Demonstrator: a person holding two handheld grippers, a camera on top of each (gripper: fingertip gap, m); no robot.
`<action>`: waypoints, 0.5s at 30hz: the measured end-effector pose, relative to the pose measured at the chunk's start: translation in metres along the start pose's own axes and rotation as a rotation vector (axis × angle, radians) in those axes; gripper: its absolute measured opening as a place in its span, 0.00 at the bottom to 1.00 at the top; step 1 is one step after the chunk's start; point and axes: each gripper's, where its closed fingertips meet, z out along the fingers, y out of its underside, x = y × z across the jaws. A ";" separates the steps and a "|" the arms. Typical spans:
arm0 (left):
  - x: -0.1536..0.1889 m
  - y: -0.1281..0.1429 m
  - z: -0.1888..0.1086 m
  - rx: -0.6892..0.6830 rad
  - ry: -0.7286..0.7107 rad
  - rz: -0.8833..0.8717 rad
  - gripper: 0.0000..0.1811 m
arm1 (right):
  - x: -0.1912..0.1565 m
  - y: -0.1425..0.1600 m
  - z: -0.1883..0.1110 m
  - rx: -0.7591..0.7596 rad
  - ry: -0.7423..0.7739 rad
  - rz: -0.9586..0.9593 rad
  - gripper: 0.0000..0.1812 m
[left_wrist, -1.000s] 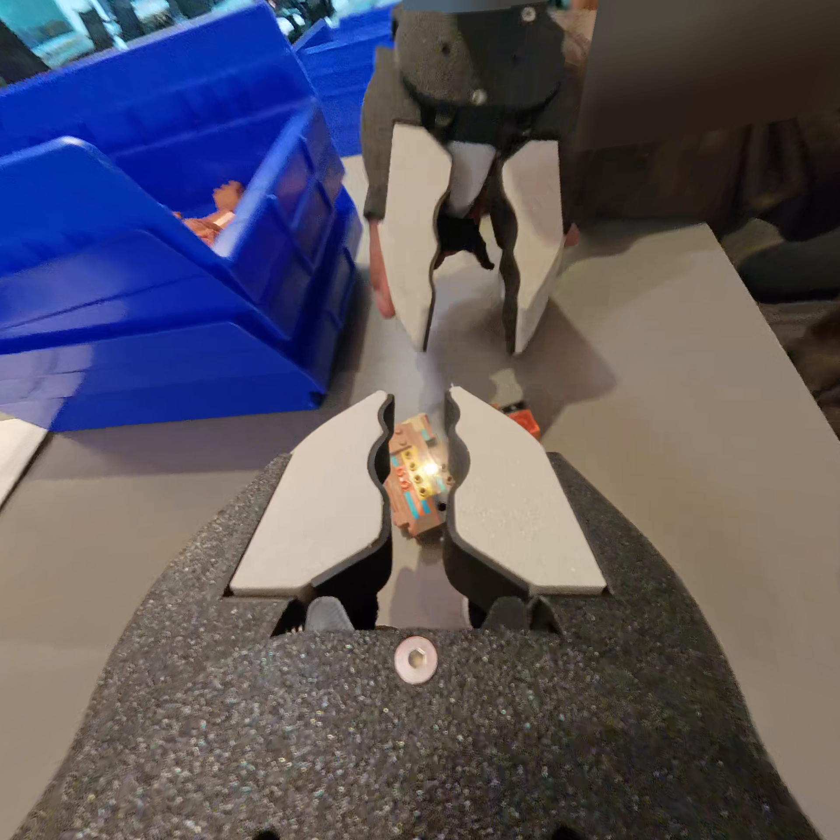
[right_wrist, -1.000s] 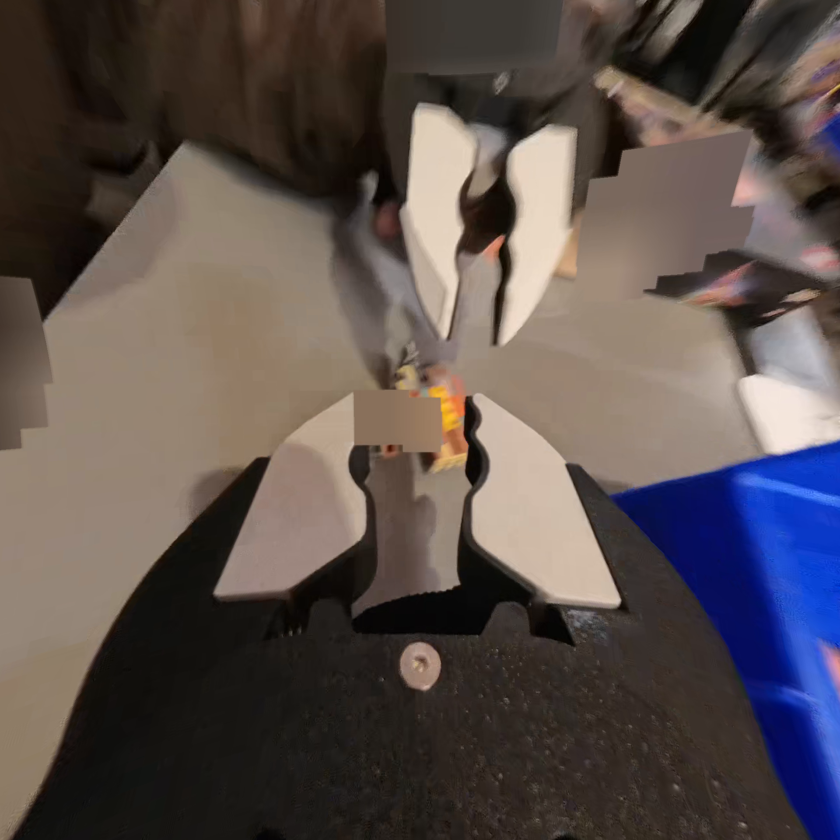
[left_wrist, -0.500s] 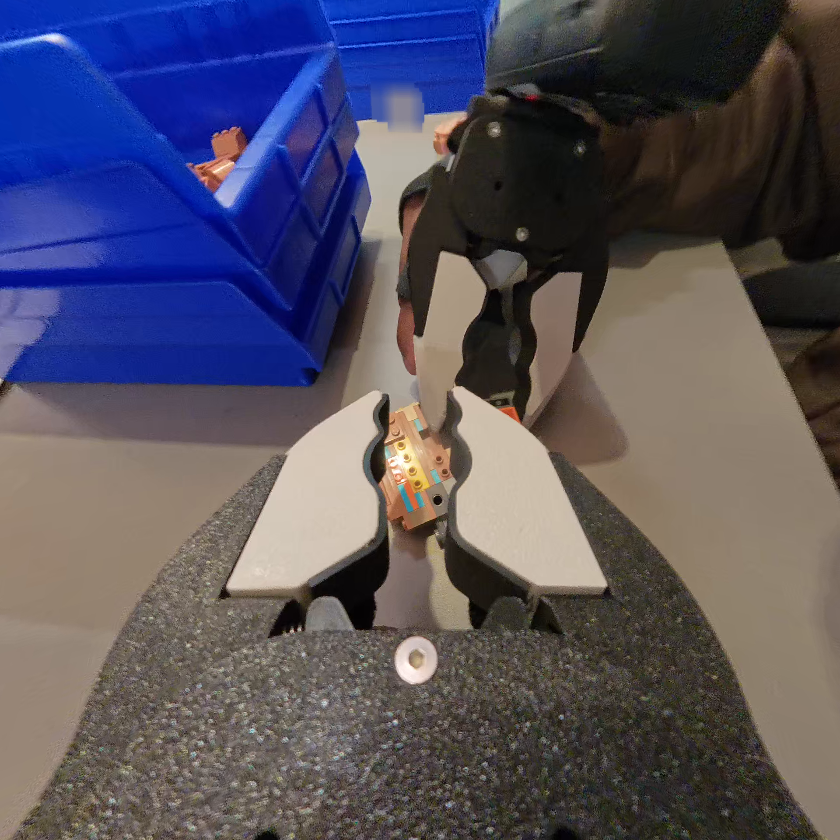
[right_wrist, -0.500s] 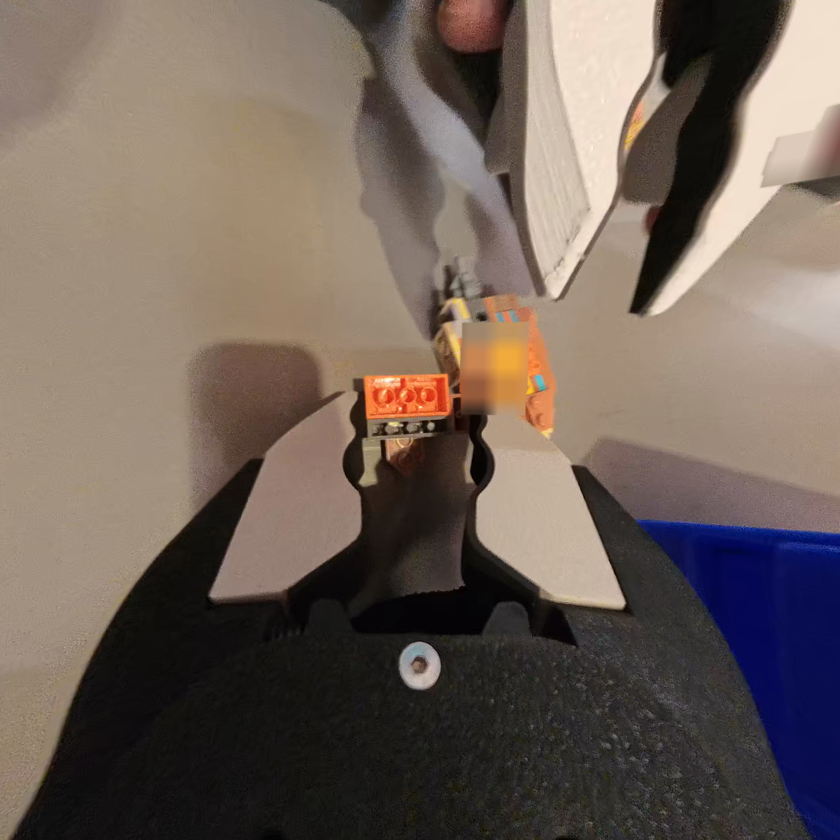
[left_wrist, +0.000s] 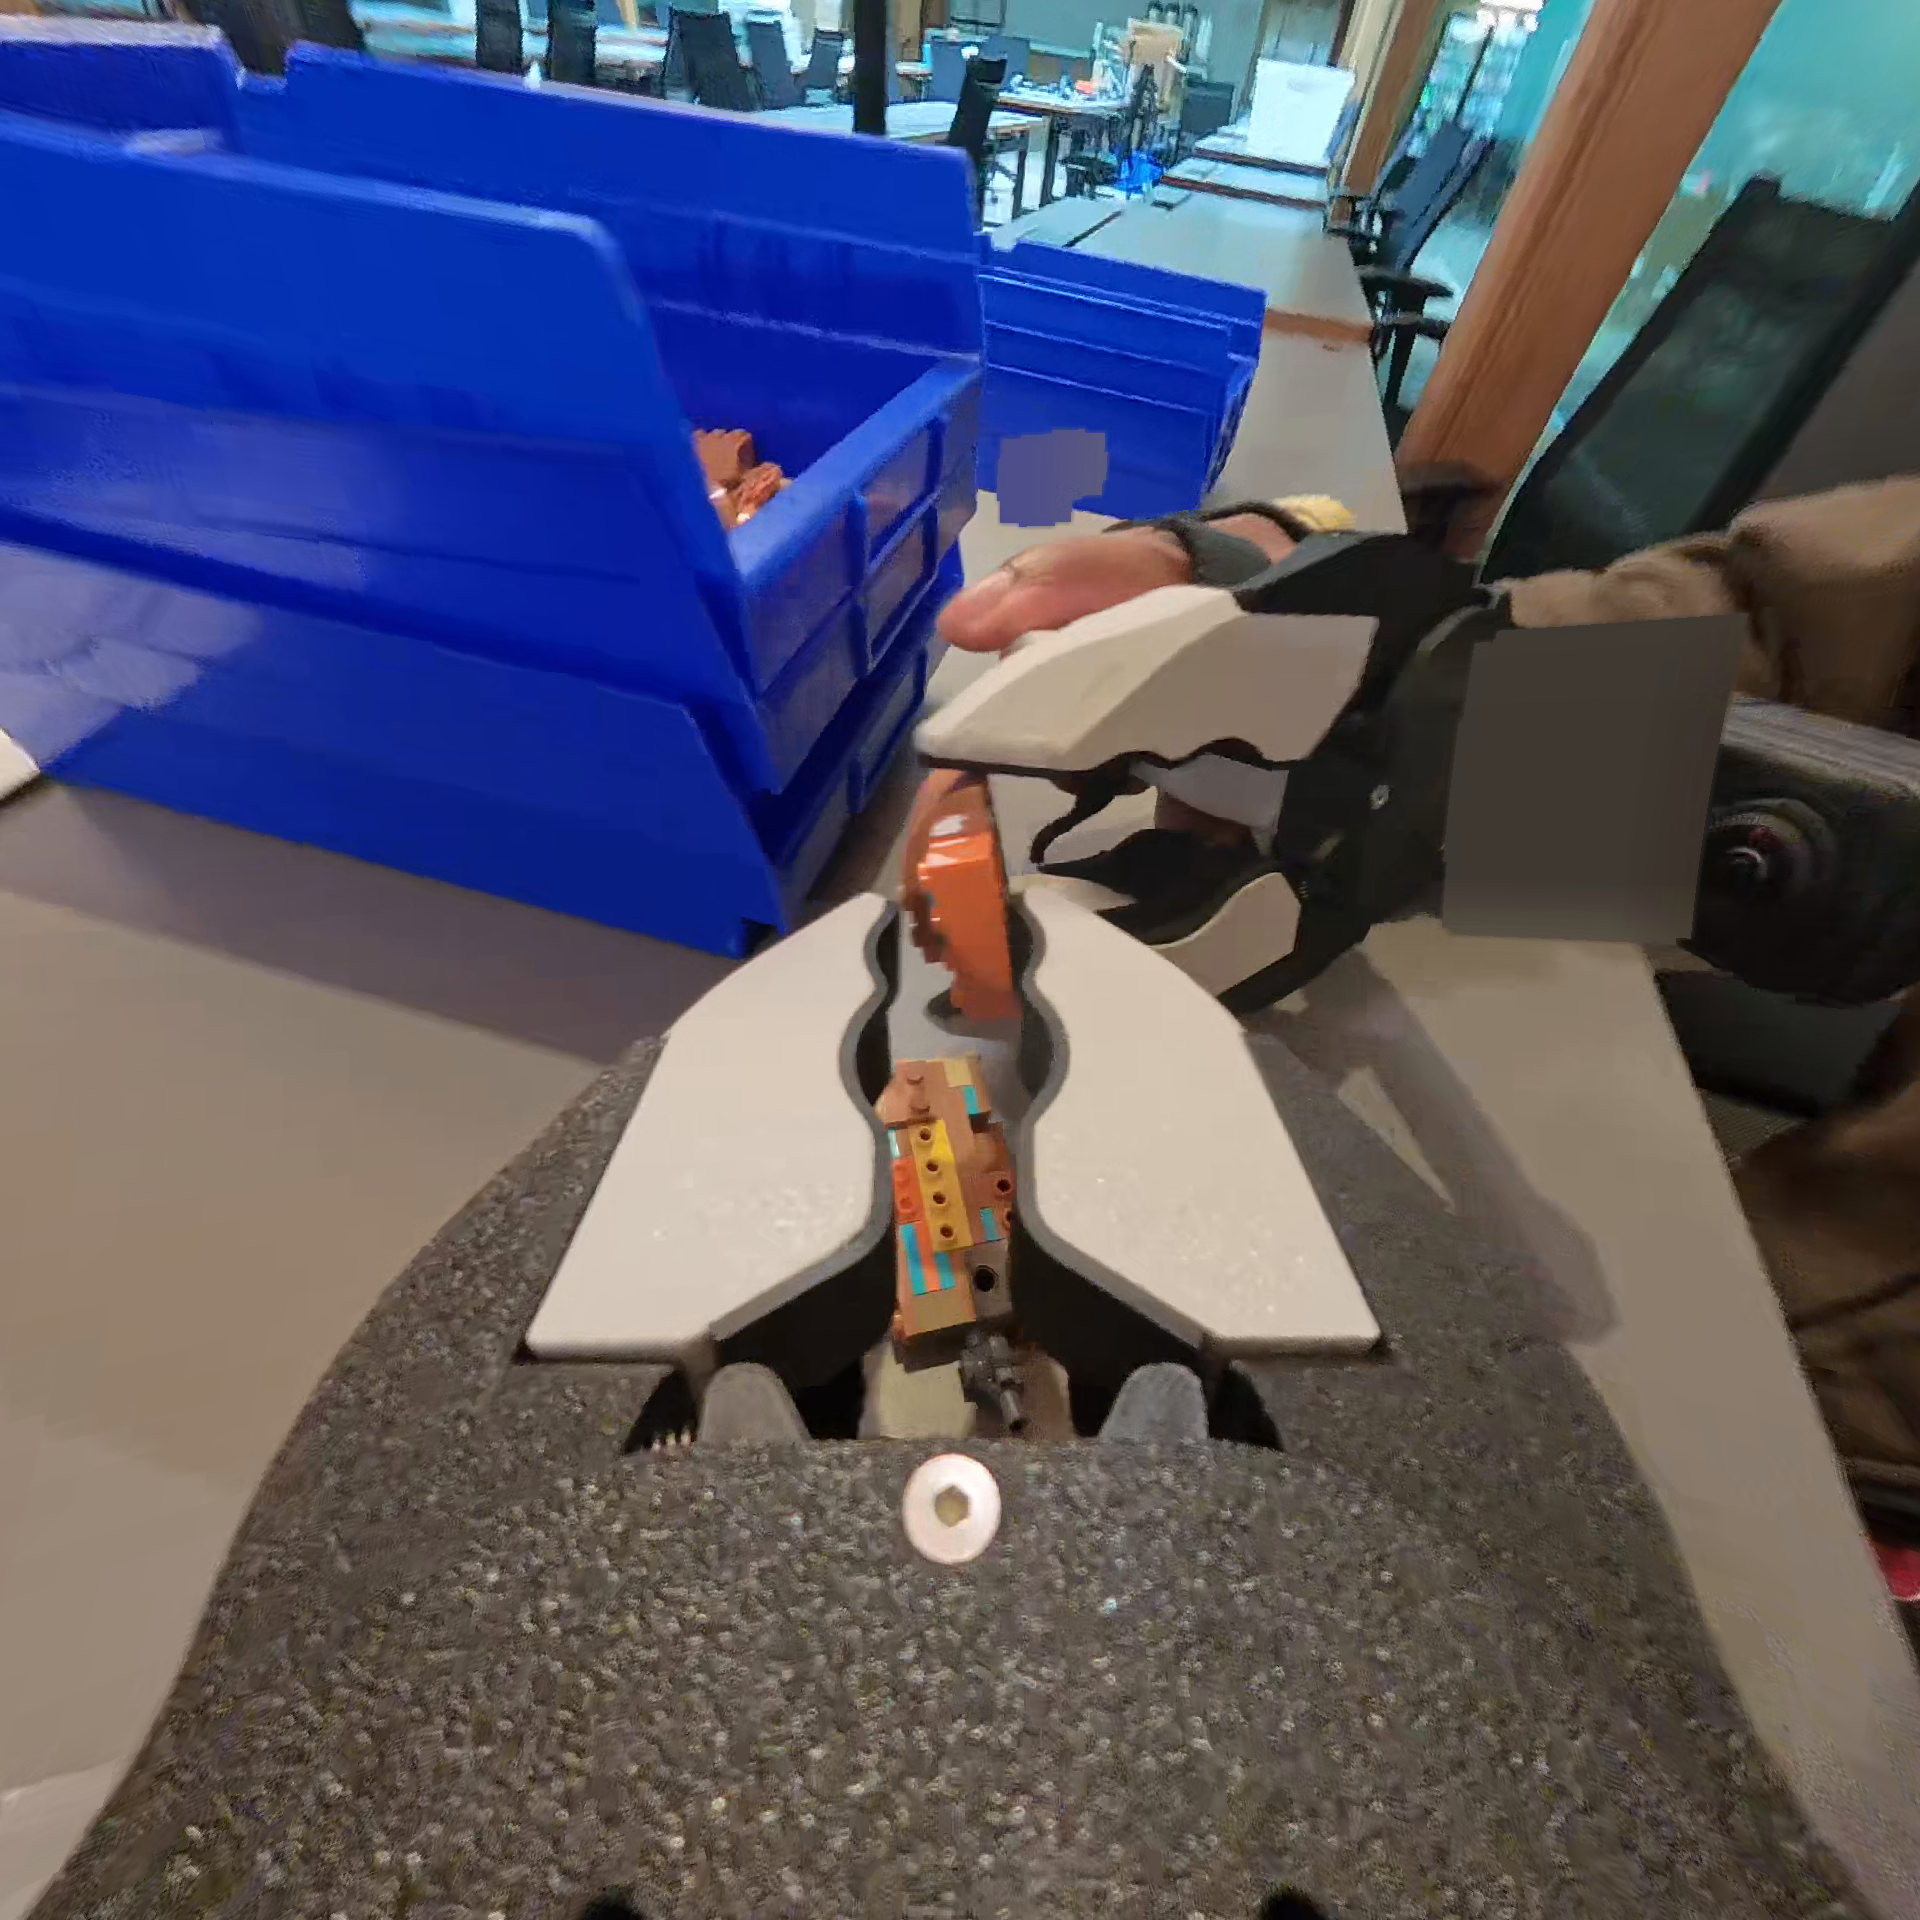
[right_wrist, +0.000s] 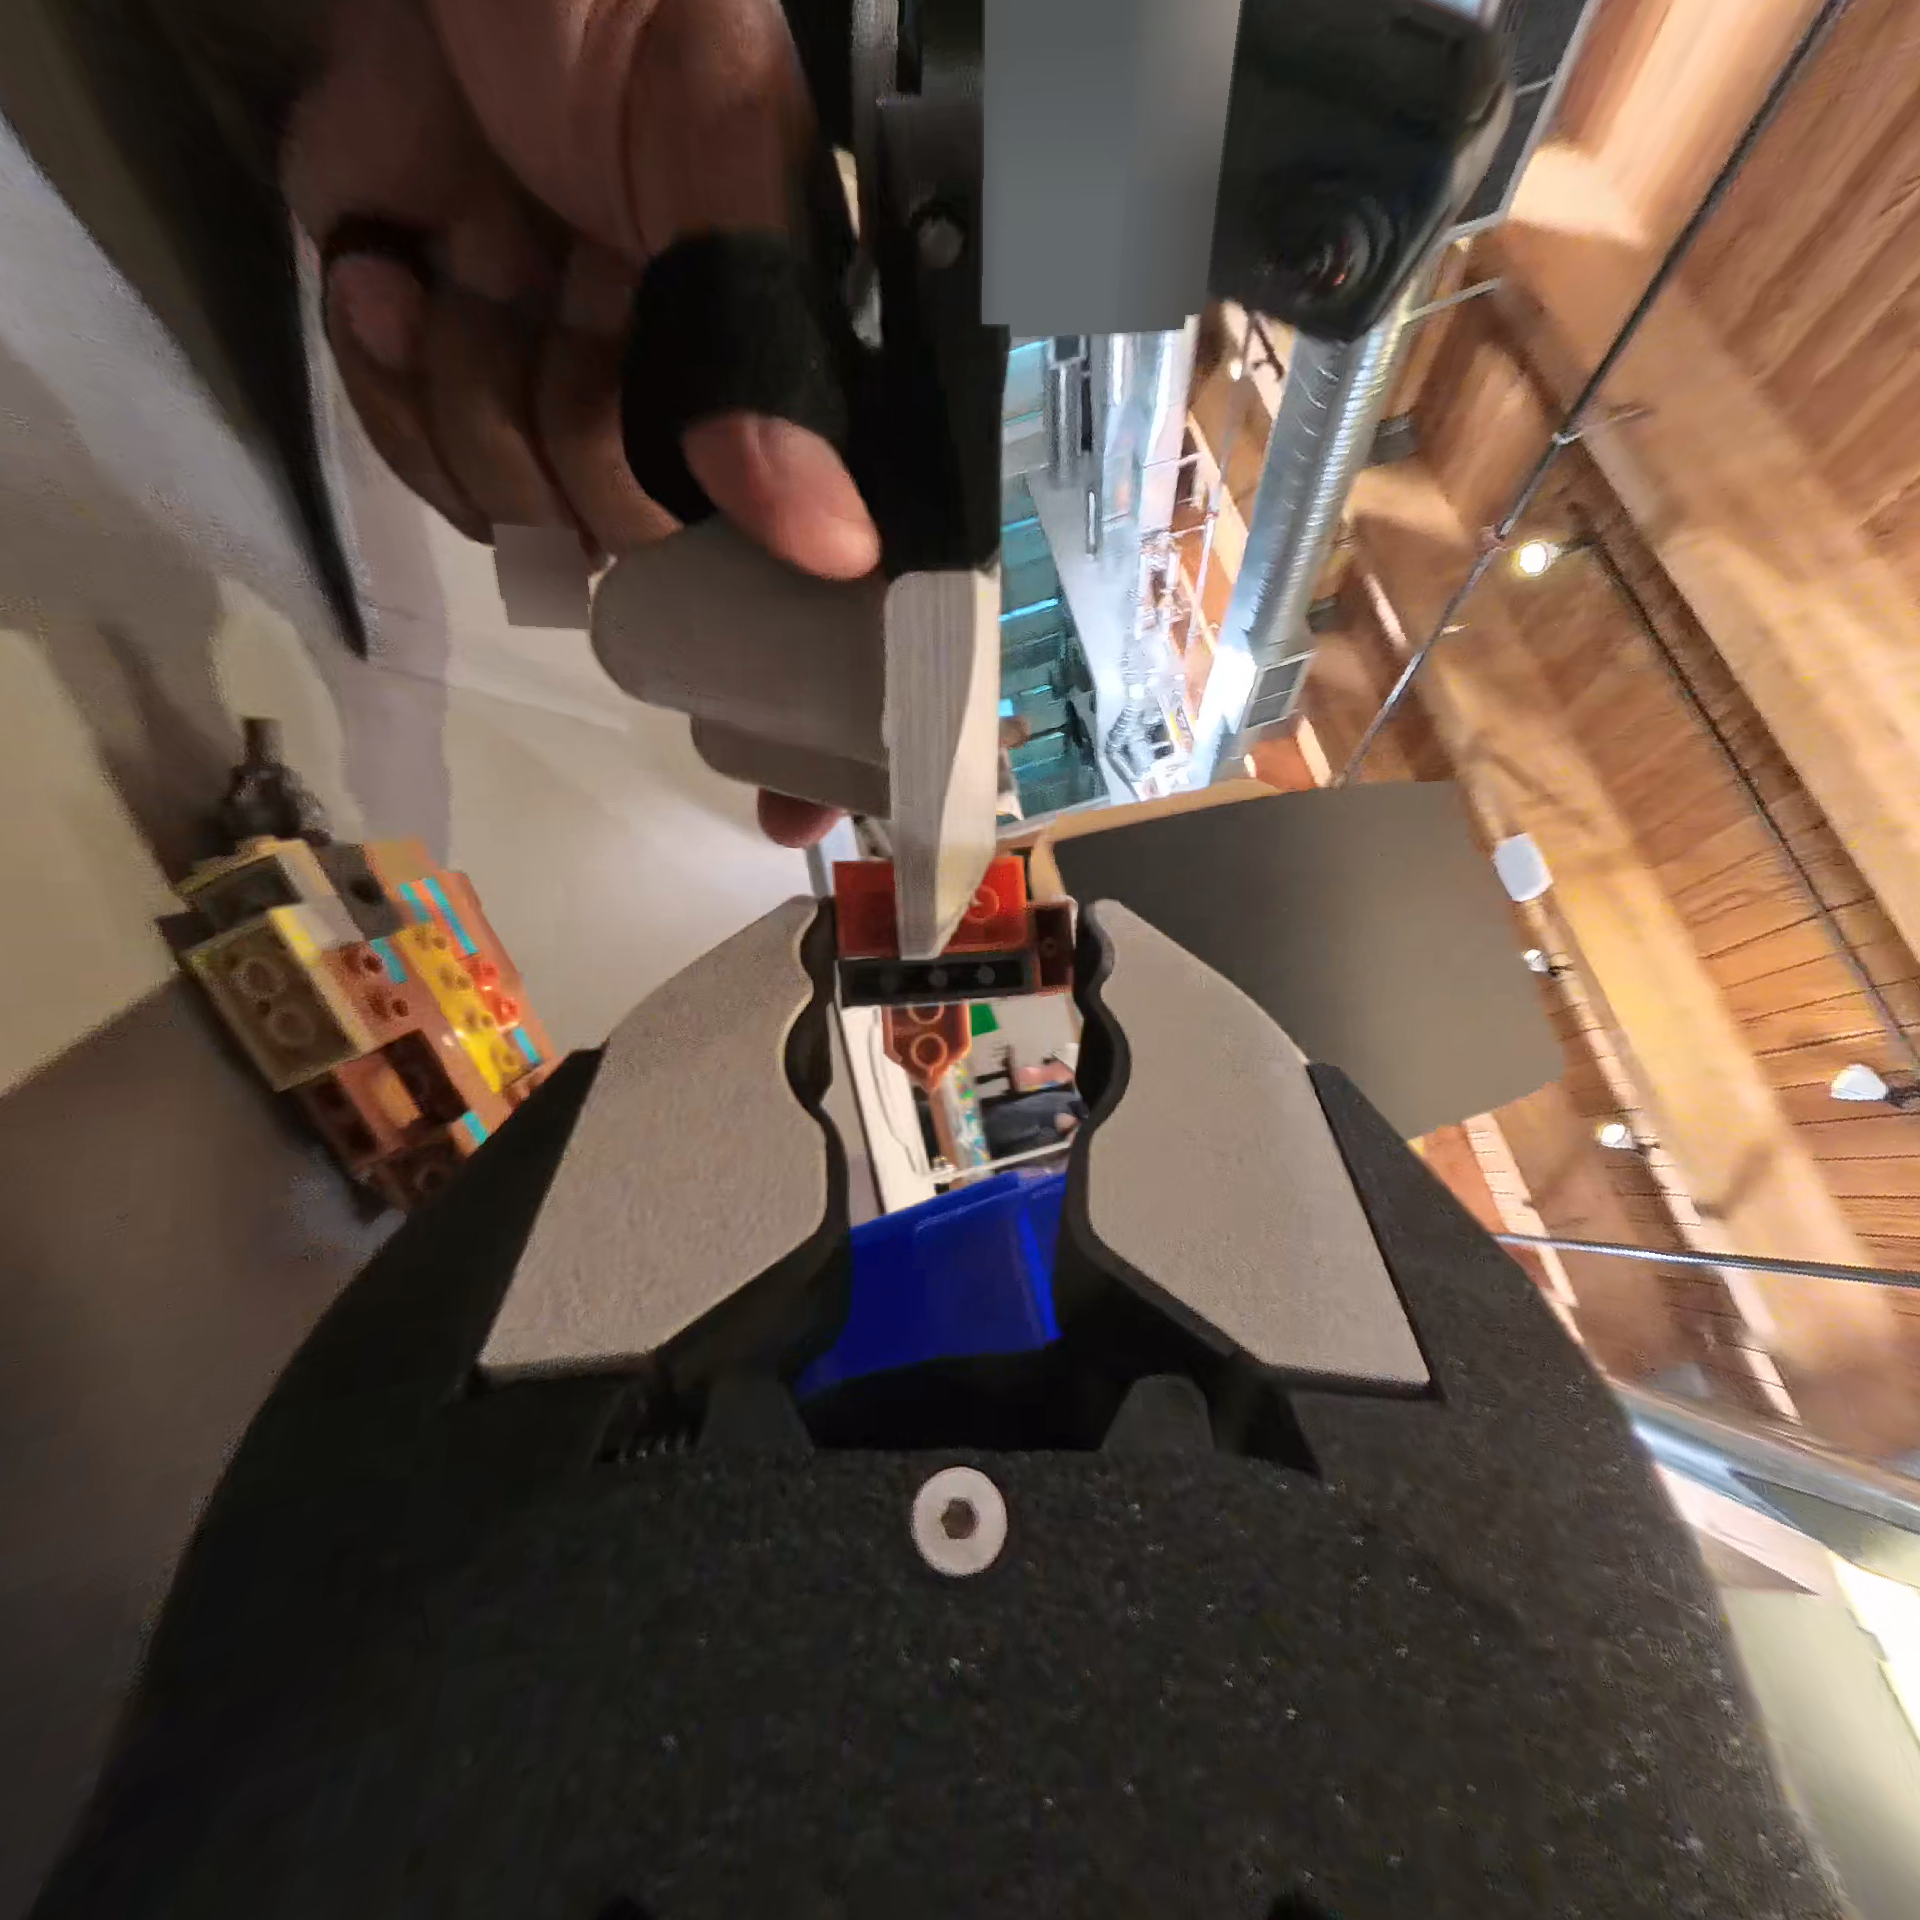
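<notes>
- Right gripper: fingers clenched on a small orange-and-black brick piece, pinched at the very tips w/ studs facing the cam. It's centre frame in the right wrist view, held up off the table.
- A rounded brown plate hangs under the piece's black bar, betw. the same fingers.
- Left gripper: fingers only narrowly apart, and the orange piece sits in the gap at their tips (centre of the left wrist view). It looks to touch the right-hand finger. Can't tell if there's a real squeeze.
- In the right wrist view one left finger comes down from the top of frame, edge-on, w/ its tip overlapping the front of the orange piece.
- Multi-colour brick assembly (brown, yellow, orange, teal strips) lies on the grey table. In the left wrist view it shows thru the gap betw. the left fingers, lower centre, below the orange piece and apart from it. In the right wrist view it's at mid-left, no gripper on it.
- A small dark grey part sticks out at the assembly's near end.
- Blue bins are stacked upper left of the left wrist view, w/ brown bricks in the front one.
- A person's hand rests on top of the right gripper, centre-right.
</notes>
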 end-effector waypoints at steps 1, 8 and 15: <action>-0.002 -0.001 0.000 -0.002 -0.038 0.057 0.11 | 0.001 0.000 0.001 -0.007 0.017 -0.007 0.24; -0.037 -0.009 -0.017 -0.147 -0.541 0.853 0.10 | 0.008 0.011 0.000 0.031 -0.128 0.473 0.26; -0.038 -0.009 -0.014 -0.226 -0.693 1.203 0.10 | 0.007 0.003 -0.001 0.072 -0.366 1.040 0.19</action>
